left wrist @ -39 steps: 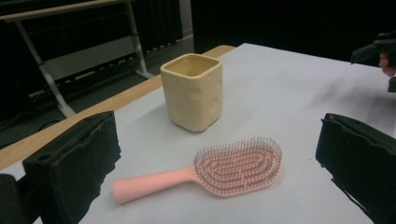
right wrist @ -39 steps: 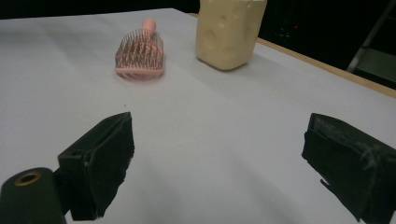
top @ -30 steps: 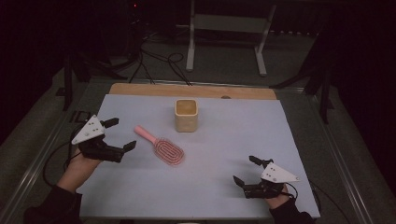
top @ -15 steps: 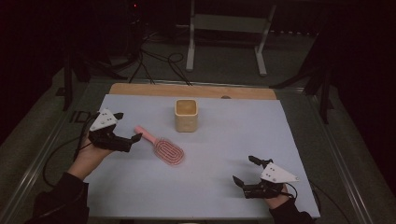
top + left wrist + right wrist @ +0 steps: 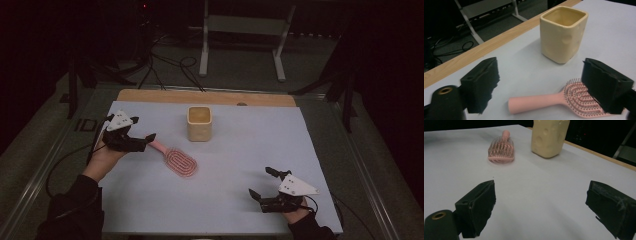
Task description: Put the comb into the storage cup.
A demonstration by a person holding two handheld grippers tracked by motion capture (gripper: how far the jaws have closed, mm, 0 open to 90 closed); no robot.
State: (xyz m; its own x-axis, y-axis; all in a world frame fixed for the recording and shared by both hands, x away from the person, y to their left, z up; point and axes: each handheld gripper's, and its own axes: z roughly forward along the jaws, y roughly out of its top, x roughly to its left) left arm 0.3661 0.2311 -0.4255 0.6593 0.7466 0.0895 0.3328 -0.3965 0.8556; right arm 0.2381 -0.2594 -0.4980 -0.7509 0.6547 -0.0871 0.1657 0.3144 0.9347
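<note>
Left gripper (image 5: 539,85) in my hand hangs over the pink hairbrush's (image 5: 554,101) handle, jaws just narrowing but apart, gripping nothing. That brush lies flat just in front of the cream cup (image 5: 199,123). I judge this the reach-to-grasp step: next, lower and clamp the handle.

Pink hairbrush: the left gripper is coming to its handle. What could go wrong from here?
1. The left gripper has just been closing with the pink hairbrush handle between its jaws but not yet pinched; the slim handle may slip or the brush may swing.
2. The cream cup stands close behind; a lifted brush could knock it.
</note>
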